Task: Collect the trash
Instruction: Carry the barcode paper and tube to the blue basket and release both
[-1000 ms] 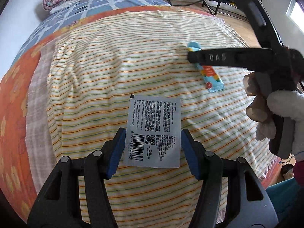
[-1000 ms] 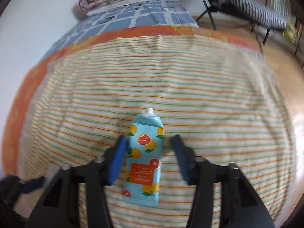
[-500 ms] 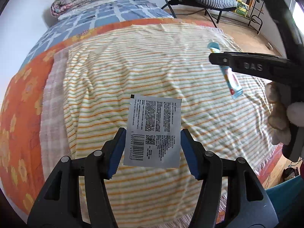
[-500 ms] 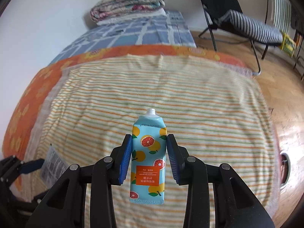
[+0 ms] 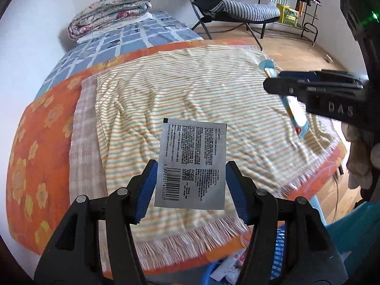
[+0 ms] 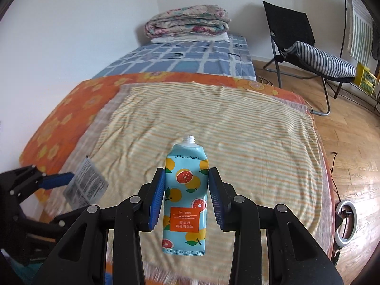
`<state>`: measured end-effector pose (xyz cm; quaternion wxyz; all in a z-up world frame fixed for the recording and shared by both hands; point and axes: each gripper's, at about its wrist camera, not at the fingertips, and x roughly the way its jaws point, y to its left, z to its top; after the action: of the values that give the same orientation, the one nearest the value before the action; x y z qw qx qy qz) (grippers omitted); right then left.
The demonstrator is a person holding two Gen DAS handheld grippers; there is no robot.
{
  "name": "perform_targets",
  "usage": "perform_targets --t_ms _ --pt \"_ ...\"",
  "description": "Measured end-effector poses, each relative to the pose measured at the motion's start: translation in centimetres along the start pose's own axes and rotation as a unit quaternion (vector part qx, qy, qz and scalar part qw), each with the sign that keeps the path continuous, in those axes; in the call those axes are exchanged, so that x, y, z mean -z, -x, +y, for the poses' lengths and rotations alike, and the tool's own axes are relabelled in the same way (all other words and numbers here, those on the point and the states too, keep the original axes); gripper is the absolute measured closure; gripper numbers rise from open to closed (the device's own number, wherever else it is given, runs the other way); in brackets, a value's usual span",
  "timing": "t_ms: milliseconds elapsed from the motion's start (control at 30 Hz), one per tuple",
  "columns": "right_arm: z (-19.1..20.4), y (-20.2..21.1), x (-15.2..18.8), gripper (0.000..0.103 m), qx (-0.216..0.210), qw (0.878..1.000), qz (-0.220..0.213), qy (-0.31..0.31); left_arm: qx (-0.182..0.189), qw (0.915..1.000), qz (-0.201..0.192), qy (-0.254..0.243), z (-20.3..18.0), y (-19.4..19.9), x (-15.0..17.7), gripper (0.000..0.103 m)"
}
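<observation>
The left gripper, its black jaws about half spread, is clamped by its blue pads on a flat silver foil sachet with a printed barcode, held clear above the striped cloth-covered bed. The right gripper, set narrower, is closed on a light-blue orange-printed capless tube, likewise lifted.

A home bedroom. A bed fills the view, covered by an orange flowered sheet and a striped blanket. A folded floral quilt lies at the bed's far end. Beside the bed, a black folding chair stands on a wooden floor.
</observation>
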<state>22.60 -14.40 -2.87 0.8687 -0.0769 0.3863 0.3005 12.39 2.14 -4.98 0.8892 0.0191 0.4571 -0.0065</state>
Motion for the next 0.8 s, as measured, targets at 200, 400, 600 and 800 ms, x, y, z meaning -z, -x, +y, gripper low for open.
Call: perform_targets --t_ms 200,400,600,800 --pt "1.5 3.5 3.3 0.068 -0.022 1.000 -0.003 0.002 0.020 0.9997 -0.010 0.006 -1.5 2.9 2.5 0.043" --pt "3.1 5.6 7.8 0.068 -0.034 0.999 0.011 0.015 0.032 0.9995 -0.005 0.002 -3.1 4.3 5.5 0.043" --pt "4.1 6.7 11.9 0.068 -0.039 0.999 0.028 0.022 0.040 0.9992 0.004 0.001 -4.6 4.7 8.6 0.043" --pt "4.5 7.0 14.7 0.068 -0.051 0.998 0.043 0.018 0.049 0.9986 0.017 0.005 -5.6 4.7 11.4 0.043"
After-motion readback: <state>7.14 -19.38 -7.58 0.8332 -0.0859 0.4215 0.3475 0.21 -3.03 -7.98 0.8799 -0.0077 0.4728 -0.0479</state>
